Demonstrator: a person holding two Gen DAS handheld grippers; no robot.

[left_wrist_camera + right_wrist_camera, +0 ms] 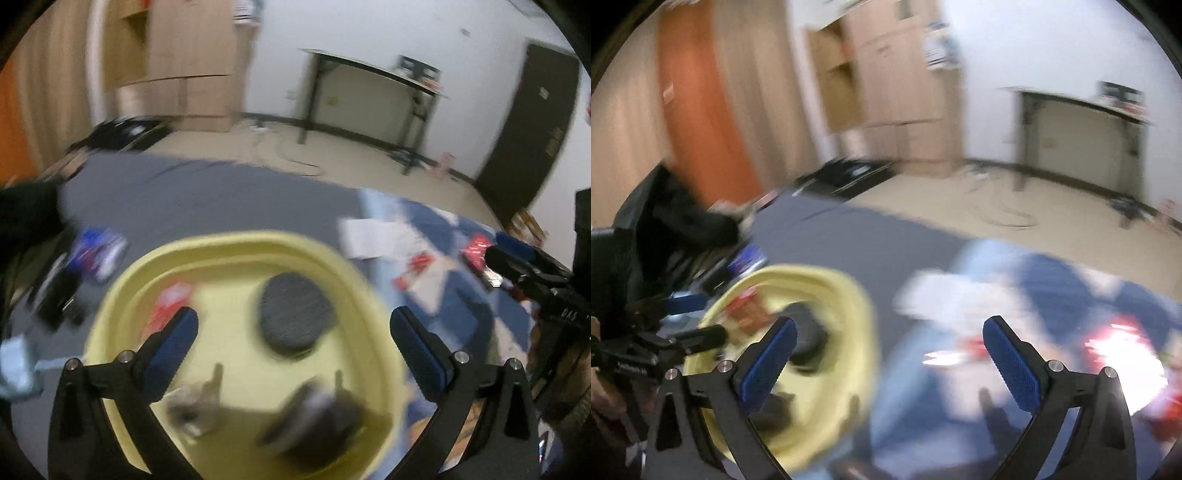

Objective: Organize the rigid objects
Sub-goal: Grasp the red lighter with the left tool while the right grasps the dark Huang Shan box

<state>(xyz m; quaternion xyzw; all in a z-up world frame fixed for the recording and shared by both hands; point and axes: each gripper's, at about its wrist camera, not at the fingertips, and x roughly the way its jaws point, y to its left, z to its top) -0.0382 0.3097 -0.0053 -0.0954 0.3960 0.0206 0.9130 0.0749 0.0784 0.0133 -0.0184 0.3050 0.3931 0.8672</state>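
Claws both stand wide apart, nothing between the blue pads. Left gripper [293, 325] hangs above a yellow basin [110, 317], which sits on a grey mat [221, 192]. Inside the basin, a dark round disc [295, 314] lies just ahead between the fingers, a red packet [171, 299] by the left finger, and 2 blurred dark items nearer the camera. Right gripper [889, 334] has the basin at its left finger; red and white packets [1115, 343] lie blurred off its right finger on blue cloth [1052, 273].

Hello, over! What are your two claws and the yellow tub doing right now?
Left gripper open, empty, above yellow tub. Right gripper open, empty. Dark round pad inside tub. Nothing blocking.
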